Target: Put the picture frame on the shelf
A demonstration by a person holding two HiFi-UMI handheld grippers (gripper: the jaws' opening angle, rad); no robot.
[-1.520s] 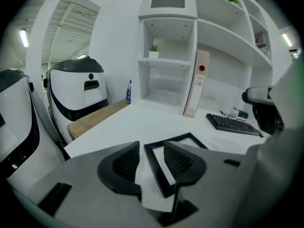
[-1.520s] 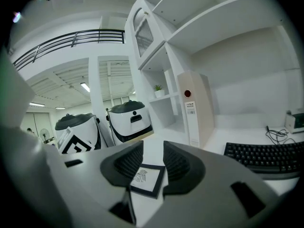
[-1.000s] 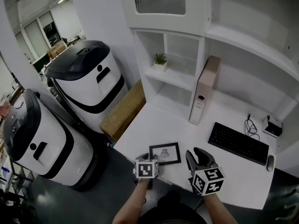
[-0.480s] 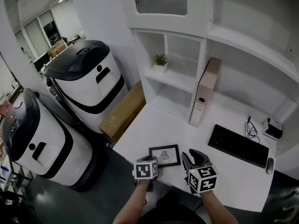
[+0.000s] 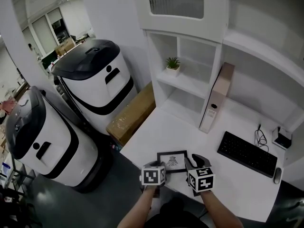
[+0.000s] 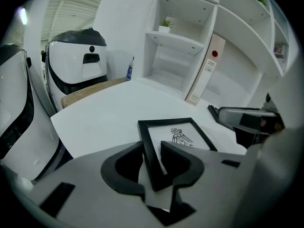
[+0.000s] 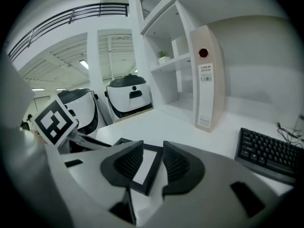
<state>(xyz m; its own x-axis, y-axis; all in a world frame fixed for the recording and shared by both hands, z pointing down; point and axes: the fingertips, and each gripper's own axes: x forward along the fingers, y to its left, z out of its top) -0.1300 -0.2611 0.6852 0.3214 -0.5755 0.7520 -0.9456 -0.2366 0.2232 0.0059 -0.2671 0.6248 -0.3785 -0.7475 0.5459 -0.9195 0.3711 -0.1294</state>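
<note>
Starting at your left, the left gripper (image 6: 152,148) had just been closing, and its fingers (image 6: 124,167) pinched the left rail of the picture frame (image 5: 173,161), which lay flat on the counter (image 5: 156,127) near its front edge. On the frame's other side, the right gripper (image 7: 153,158) had its fingers (image 7: 183,165) apart, straddling the right rail without pressing it. To do this step well, you needed to seat those right fingers squarely over the rail, then squeeze until both sides were held alike. A one-sided lift would likely have let the frame swing or slip. After that, a level lift with both hands together looked safest. The open shelf (image 5: 187,82) with the potted plant (image 5: 173,63) stood well beyond the frame, and the upright binder (image 5: 216,99) to its right wanted a clear berth on the way.
</note>
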